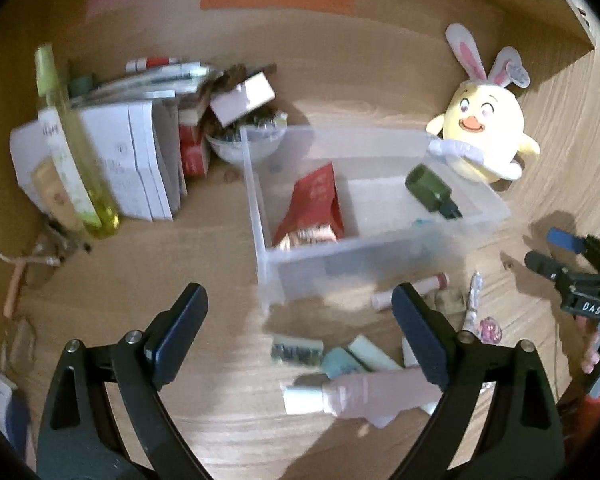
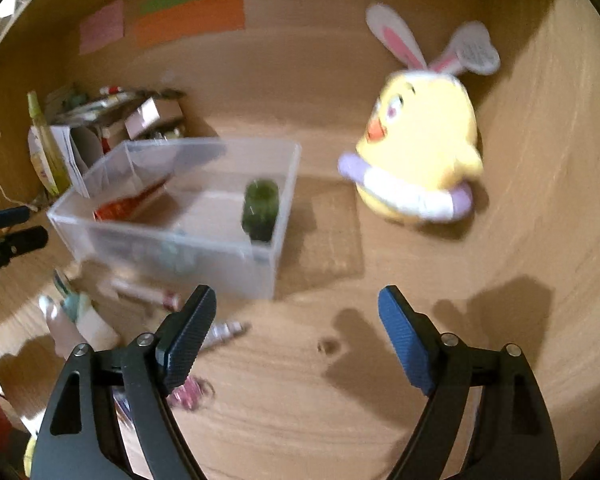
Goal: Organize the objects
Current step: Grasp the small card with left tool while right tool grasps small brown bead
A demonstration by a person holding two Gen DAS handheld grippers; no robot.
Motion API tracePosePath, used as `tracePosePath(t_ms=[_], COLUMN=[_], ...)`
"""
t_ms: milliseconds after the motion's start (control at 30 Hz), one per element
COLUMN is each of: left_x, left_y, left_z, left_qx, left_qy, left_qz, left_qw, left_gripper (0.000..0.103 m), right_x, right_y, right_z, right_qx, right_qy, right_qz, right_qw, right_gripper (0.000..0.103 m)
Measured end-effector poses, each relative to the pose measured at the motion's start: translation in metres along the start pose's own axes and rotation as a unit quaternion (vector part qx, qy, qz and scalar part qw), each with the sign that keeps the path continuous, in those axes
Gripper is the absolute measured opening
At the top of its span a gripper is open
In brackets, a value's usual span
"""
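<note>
A clear plastic bin [image 1: 384, 240] [image 2: 172, 236] stands on the wooden desk. It holds a red packet [image 1: 312, 208] and a dark green bottle [image 1: 432, 192] [image 2: 260, 210]. My left gripper [image 1: 300, 312] is open and empty above small items in front of the bin: a pink tube [image 1: 364, 396], mint boxes [image 1: 356, 356] and a lipstick [image 1: 412, 290]. My right gripper [image 2: 296, 316] is open and empty over bare desk right of the bin; it also shows in the left wrist view [image 1: 556, 252].
A yellow plush chick with rabbit ears [image 1: 484, 136] [image 2: 420, 152] sits behind the bin on the right. White boxes [image 1: 132, 160], a yellow-green spray bottle [image 1: 76, 152] and a bowl of clutter [image 1: 244, 140] stand at the back left. Wooden walls close in behind and right.
</note>
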State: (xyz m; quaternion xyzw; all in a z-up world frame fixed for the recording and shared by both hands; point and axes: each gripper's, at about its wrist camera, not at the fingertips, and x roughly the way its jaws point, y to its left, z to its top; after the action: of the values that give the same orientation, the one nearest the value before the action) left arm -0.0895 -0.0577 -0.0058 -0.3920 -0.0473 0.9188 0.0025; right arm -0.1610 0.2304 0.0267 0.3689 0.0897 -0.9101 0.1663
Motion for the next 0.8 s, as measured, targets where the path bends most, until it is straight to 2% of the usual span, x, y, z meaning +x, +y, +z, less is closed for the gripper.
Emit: tracePosePath(t_ms=[200,333,367,400,433,567,633,800], left_x=[0.014,0.024,0.026,0.027,0.029,0.034,0.036,0.039], left_y=[0.003,0.007,0.009,0.011,0.012,0.015,0.015,0.014], left_z=[-0.019,-0.025,-0.026,-0.028,-0.028,-0.03,-0.031,-0.031], left_qx=[-0.006,-0.007,-0.009,-0.012,-0.013,-0.016,-0.014,-0.015], left_qy=[0.034,0.045,0.048,0.05,0.054,0.06,0.061,0.063], left_qz=[-0.003,-0.001,-0.005,-0.005,-0.005,-0.006,-0.007,-0.027], left_qw=[0.9994,0.9989,0.9988,0.9987,0.9985,0.9981,0.998,0.9976], left_gripper=[0.094,0.094,0.093,0.087,0.079,0.071,0.063,0.048], right_x=[0.012,0.021,0.023,0.024,0.026,0.036,0.042,0.051], right_y=[-0.015,-0.026,-0.028,-0.028,-0.029,-0.024,-0.019,-0.01], right_z=[-0.031,-0.038,-0.037,-0.036,-0.035,-0.028,-0.026,-0.024], right_qx=[0.031,0.054,0.055,0.055,0.054,0.04,0.033,0.015], right_qy=[0.039,0.046,0.047,0.046,0.045,0.053,0.058,0.065], right_qz=[0.002,-0.004,-0.005,-0.007,-0.009,-0.002,0.001,0.007], right_qw=[0.999,0.997,0.997,0.997,0.998,0.998,0.998,0.998], right_gripper=[0.081,0.081,0.08,0.08,0.076,0.057,0.049,0.036])
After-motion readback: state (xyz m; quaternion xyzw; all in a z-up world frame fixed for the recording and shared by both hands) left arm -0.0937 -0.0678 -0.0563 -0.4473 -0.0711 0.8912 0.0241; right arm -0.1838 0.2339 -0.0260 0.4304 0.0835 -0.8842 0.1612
